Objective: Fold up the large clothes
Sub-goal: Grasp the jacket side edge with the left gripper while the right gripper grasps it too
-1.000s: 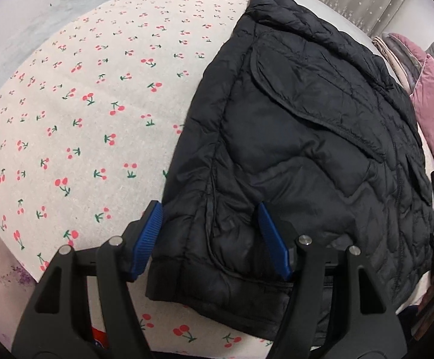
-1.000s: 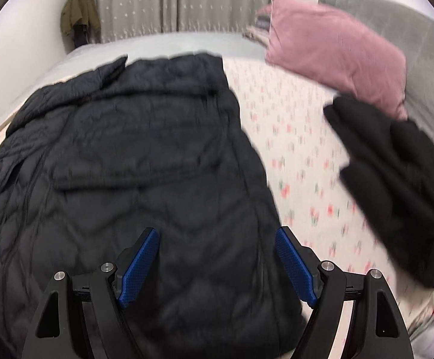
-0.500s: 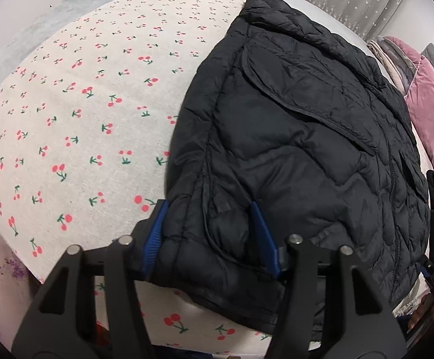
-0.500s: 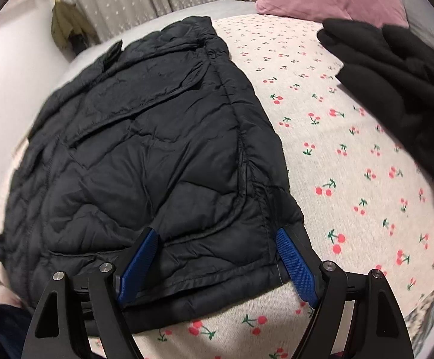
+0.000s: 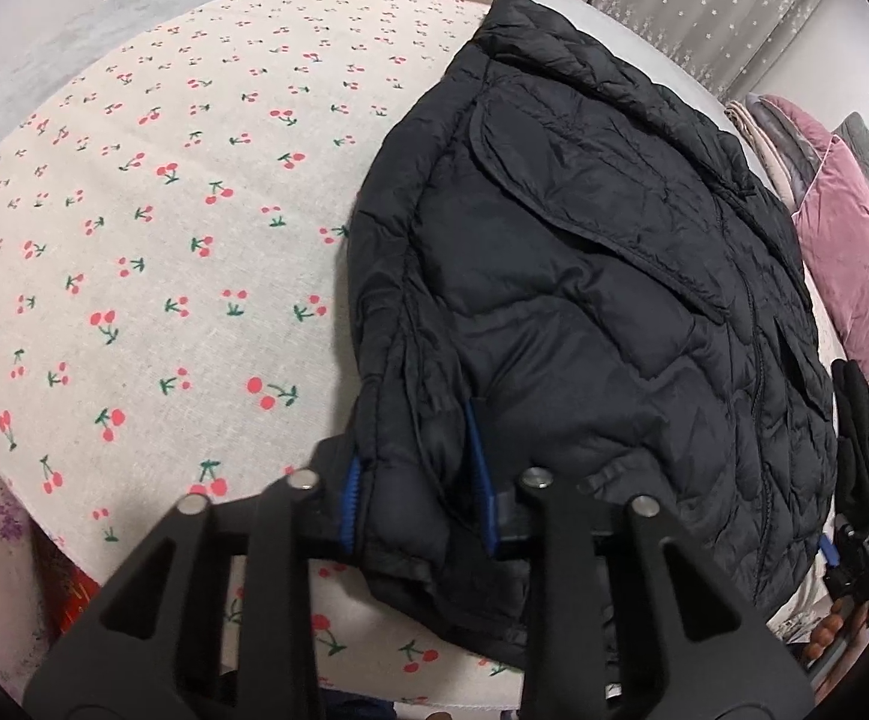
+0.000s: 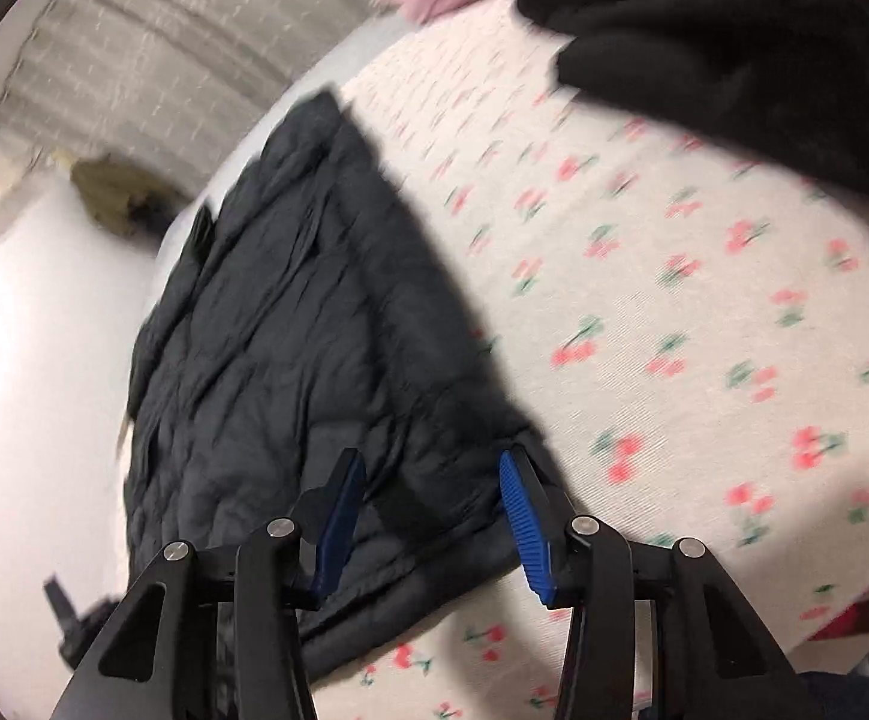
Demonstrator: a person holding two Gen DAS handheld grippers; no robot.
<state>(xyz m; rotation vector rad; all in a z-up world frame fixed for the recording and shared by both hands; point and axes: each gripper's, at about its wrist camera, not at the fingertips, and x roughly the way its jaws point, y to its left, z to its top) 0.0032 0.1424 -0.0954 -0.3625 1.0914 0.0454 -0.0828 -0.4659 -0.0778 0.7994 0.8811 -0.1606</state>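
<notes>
A black quilted puffer jacket lies flat on a cherry-print bed sheet. My left gripper is shut on the jacket's near left hem corner, with fabric bunched between its blue pads. In the blurred right wrist view the jacket runs away from me on the sheet. My right gripper is open, its blue pads on either side of the jacket's near right hem corner.
A pink pillow and grey bedding lie at the right of the bed. A black fleece garment lies on the sheet at the far right. Grey curtains hang behind. The bed's front edge is just below both grippers.
My left gripper has closed onto the jacket's hem corner. My right gripper has dropped lower and swung toward the other hem corner, and stays open.
</notes>
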